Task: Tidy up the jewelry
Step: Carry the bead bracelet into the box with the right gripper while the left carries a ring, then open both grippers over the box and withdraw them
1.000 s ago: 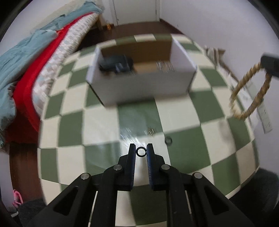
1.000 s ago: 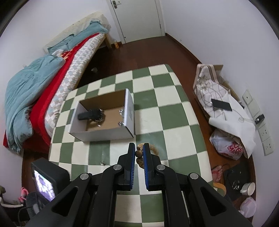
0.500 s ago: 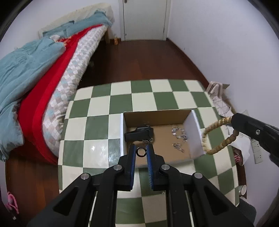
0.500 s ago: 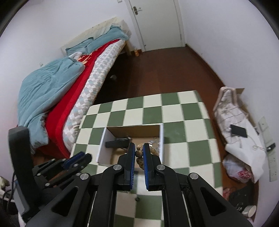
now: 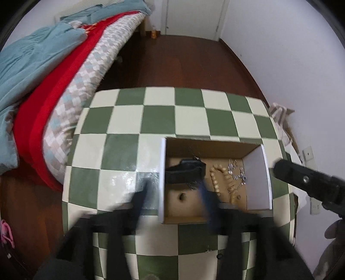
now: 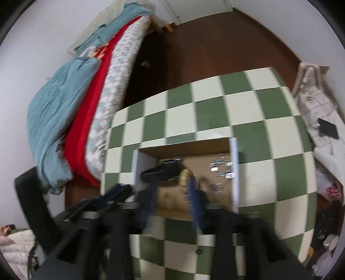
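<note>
Opening over the box (image 5: 257,172), left gripper (image 5: 174,193) stands wide, nothing between its jaws; ring (image 5: 182,196) lies on the box floor. Right gripper (image 6: 170,191) also opening, empty; beads (image 5: 224,181) lie in the box beside the black case (image 5: 185,172).

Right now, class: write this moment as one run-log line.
left claw: opening, ring dropped in box | right claw: opening over box, nothing gripped | bead bracelet: in box

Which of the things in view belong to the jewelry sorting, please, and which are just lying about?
Belongs to the job:
box
small ring
bead bracelet
silver pieces
black item
left gripper, opening
right gripper, opening

Just lying about:
bed
phone
cloth bag
door
</note>
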A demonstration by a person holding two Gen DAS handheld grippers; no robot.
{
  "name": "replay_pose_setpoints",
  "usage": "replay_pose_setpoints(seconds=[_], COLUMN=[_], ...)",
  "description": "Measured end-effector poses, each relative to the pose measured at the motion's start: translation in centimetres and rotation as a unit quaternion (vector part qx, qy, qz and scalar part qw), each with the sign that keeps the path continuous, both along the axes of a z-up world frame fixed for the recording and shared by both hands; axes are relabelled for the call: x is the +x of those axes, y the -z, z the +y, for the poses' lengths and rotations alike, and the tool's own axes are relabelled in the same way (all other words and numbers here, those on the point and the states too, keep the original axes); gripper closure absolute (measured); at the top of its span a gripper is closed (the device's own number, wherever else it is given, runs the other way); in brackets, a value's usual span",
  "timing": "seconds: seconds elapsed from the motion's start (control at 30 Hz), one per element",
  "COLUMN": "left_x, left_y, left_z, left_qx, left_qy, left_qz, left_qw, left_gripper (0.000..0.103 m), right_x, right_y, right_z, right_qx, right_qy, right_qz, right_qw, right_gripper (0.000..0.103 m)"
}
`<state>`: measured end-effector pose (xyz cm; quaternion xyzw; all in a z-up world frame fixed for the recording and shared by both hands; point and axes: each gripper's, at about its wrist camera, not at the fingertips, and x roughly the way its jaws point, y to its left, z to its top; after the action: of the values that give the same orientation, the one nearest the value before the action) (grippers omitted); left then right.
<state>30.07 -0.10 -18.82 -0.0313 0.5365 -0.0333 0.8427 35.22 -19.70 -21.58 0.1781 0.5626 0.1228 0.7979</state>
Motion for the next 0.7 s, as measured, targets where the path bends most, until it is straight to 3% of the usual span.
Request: replay_pose_setpoints(seconds=[0.03,0.17,0.23,0.3,0.5,0.7], left_x=[0.0,-0.3,-0.7,-1.0,-2.3,-4.3], left_y=[-0.1,-0.5,-0.7,-0.8,-1.6,-3.9], left_z=[0.2,0.9,0.8,0.9,0.9,1.0], left_qx=[0.0,0.02,0.045,0.058,0.085,0.082], left_qy=[-0.003,-0.017,-0.021,-0.023,-0.028,-0.03], left_qz=[-0.004,-0.011,-0.021,-0.03,-0.045,-0.075], left_qw=[1.0,0.9996,0.9986,0.9976,0.9949,0.9933], left_gripper=[0.008,0.007,0.005,0.004,0.003,0.003], right_x=[-0.1,-0.9,-1.4,-2.0,-3.3,-4.8], right_y=[0.0,0.2,0.6,1.1,1.7,-0.1], right_z=[-0.4,-1.6,-1.6,-1.3,-0.2,0.5], right_qx=[-0.01,-0.072,-0.118,-0.16,-0.213,-0.216], right_qy=[0.006,0.023,0.02,0.015,-0.004,0.003], right_qz=[-0.003,-0.005,-0.002,-0.001,-0.006,-0.031], right_qw=[1.0,0.997,0.993,0.987,0.977,0.976], right_gripper=[0.04,0.039,0.014,0.004,0.0,0.0])
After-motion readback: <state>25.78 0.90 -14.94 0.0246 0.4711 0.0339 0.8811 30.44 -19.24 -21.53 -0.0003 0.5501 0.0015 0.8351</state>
